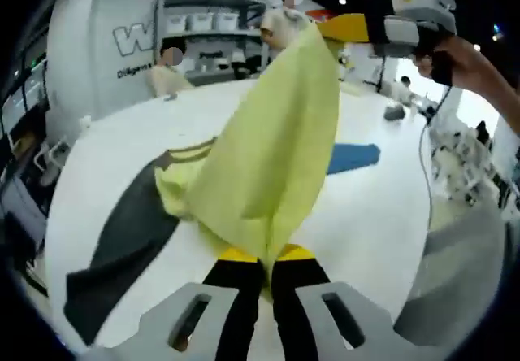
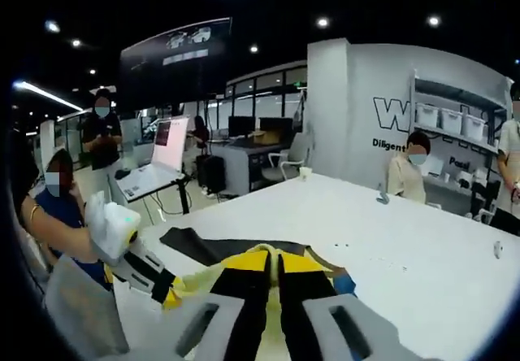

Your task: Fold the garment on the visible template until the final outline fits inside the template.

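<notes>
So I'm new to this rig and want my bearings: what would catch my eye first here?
The yellow garment, held up off the white table like a tent between both tools. In the left gripper view the left tool is shut on its lower edge, the right tool holding its top. Beneath lie a dark grey template and a blue patch farther off.

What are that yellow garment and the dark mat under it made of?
The garment looks like soft matte knit cloth: it drapes in loose folds where the left gripper lifts it. The mat seems a thin, flat, dull sheet, perhaps felt or rubber; I can't tell which.
</notes>
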Available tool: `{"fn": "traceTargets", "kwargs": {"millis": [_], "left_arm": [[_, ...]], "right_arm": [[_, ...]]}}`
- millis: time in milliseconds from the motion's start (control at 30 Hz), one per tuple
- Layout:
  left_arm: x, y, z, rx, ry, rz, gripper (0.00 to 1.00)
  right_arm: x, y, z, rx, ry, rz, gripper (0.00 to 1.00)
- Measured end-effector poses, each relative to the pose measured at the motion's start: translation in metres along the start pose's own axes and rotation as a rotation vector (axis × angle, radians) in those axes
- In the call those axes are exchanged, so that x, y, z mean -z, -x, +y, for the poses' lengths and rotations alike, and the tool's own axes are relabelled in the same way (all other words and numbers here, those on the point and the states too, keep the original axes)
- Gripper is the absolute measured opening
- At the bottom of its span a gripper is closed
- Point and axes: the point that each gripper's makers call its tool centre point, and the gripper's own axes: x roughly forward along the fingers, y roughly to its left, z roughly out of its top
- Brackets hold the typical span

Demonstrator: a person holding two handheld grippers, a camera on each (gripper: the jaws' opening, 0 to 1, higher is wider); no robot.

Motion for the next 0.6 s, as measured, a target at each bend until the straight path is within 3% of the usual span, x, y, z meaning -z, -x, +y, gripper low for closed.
{"fn": "traceTargets", "kwargs": {"millis": [133,267,367,500,567,600], "left_arm": [[-0.002,0.018,0.015,-0.019,-0.103,0.04,0.0],[-0.012,0.035,0.016,-0.01,-0.161,0.054,0.0],[-0.021,0.05,0.011,-0.004,-0.274,0.09,0.0],[-0.02,0.059,-0.005,0.032,-0.489,0.17,0.0],[-0.009,0.061,-0.022,0.063,-0.557,0.22,0.0],[-0.004,0.059,-0.032,0.078,-0.549,0.217,0.0]], "right_arm": [[0.015,0.012,0.003,-0.015,-0.022,0.018,0.0],[0.033,0.023,0.004,-0.026,-0.052,0.073,0.0],[0.043,0.036,0.009,-0.038,-0.072,0.091,0.0],[0.056,0.051,0.014,-0.052,-0.085,0.121,0.0],[0.065,0.059,0.017,-0.059,-0.087,0.139,0.0],[0.074,0.063,0.019,-0.061,-0.087,0.16,0.0]]}}
